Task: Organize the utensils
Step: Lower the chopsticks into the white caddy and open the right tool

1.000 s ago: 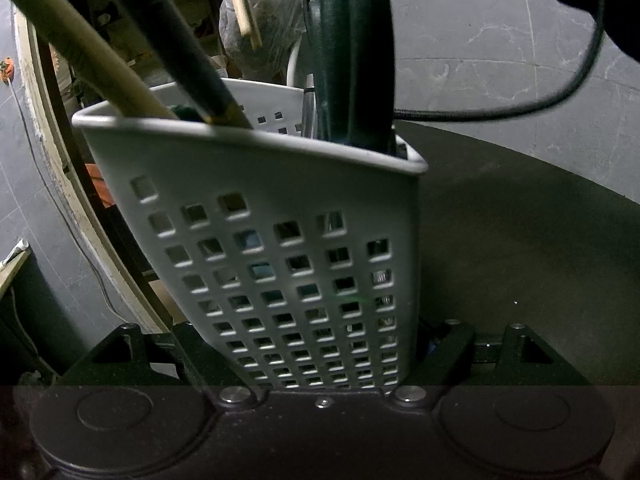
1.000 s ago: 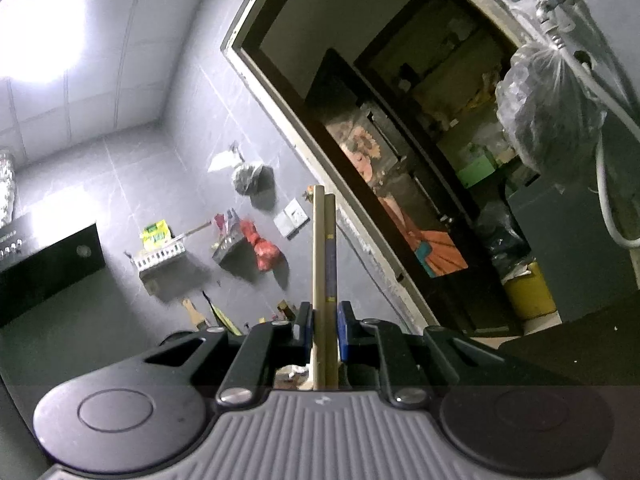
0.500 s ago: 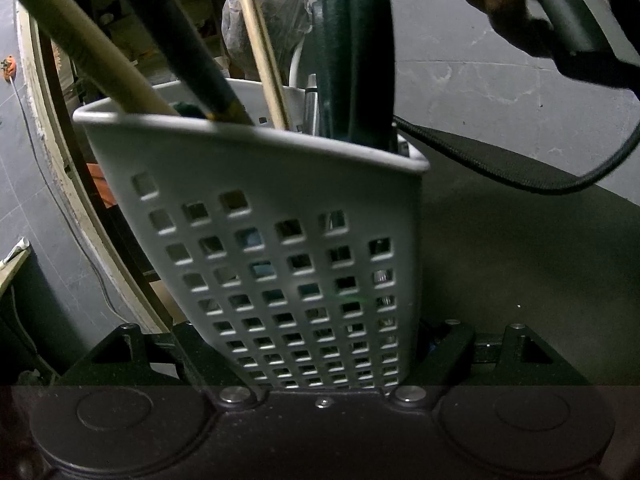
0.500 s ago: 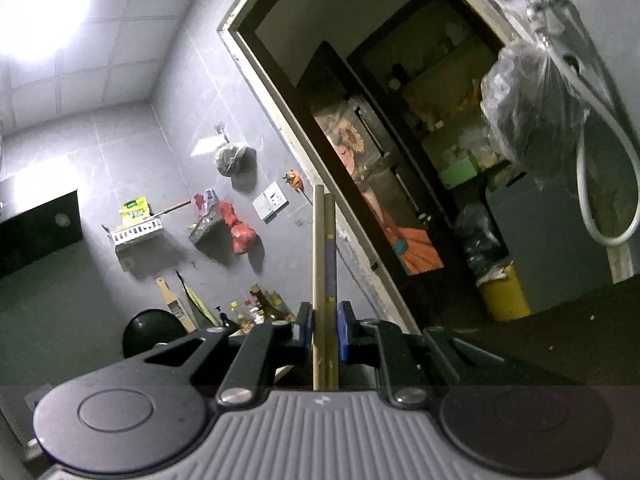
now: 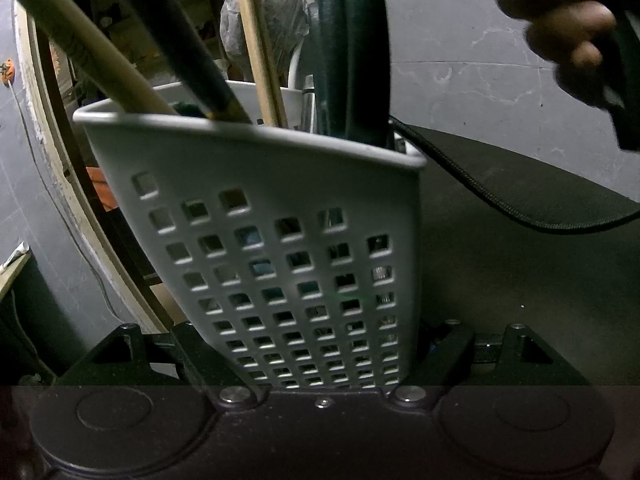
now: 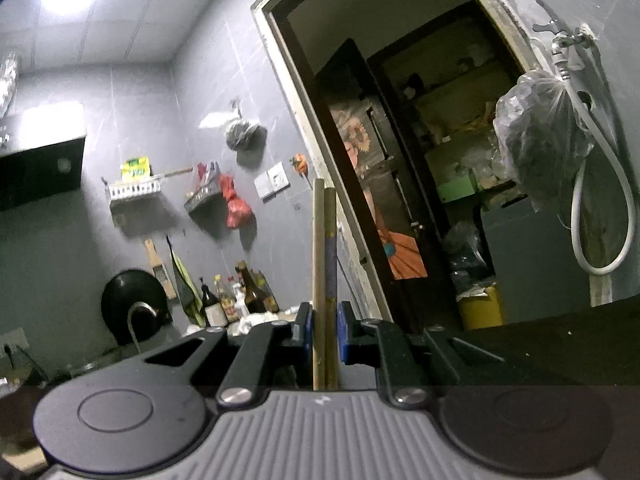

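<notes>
Chopsticks (image 6: pixel 325 280) — upright pair pinched in the right claw (image 6: pixel 325 336). White utensil basket (image 5: pixel 280 208) (perforated, on dark counter (image 5: pixel 520 280)) — clamped in the left claw (image 5: pixel 320 354).

I see a utensil holder (image 5: pixel 280 184) of white perforated plastic, smooth, slight sheen. Chopsticks (image 6: pixel 325 264) look like pale bare wood, matt. Dark green handle (image 5: pixel 352 40) reads as fine-textured rubbery plastic. My gripper housings are matt black plastic with shiny metal screws. Table mat (image 5: pixel 540 184) is dark cloth, stitched edge.
</notes>
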Motion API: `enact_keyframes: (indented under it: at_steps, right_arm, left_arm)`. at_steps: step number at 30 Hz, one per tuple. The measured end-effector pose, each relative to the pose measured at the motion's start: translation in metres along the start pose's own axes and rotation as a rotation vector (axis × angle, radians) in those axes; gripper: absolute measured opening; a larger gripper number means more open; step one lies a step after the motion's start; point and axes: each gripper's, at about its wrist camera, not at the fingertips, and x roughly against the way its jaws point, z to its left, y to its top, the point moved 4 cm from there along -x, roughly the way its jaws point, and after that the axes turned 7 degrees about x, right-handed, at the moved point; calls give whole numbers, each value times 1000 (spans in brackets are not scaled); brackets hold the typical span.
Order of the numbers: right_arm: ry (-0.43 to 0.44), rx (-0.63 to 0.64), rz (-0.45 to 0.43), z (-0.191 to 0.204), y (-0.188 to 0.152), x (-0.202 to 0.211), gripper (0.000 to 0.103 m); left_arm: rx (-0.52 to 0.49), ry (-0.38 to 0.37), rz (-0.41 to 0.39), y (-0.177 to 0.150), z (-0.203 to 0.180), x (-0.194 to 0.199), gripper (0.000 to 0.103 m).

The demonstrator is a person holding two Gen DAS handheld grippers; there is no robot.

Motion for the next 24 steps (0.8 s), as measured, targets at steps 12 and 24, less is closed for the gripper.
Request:
enact_keyframes:
  at_steps: [12, 24]
  right_arm:
    - [-58, 117, 94, 25, -15, 30, 46]
    - [-229, 74, 23, 33, -6, 69, 83]
  left_arm:
    - [-15, -13, -10, -2, 2, 2, 82]
    - [-42, -38, -33, -7, 4, 2, 82]
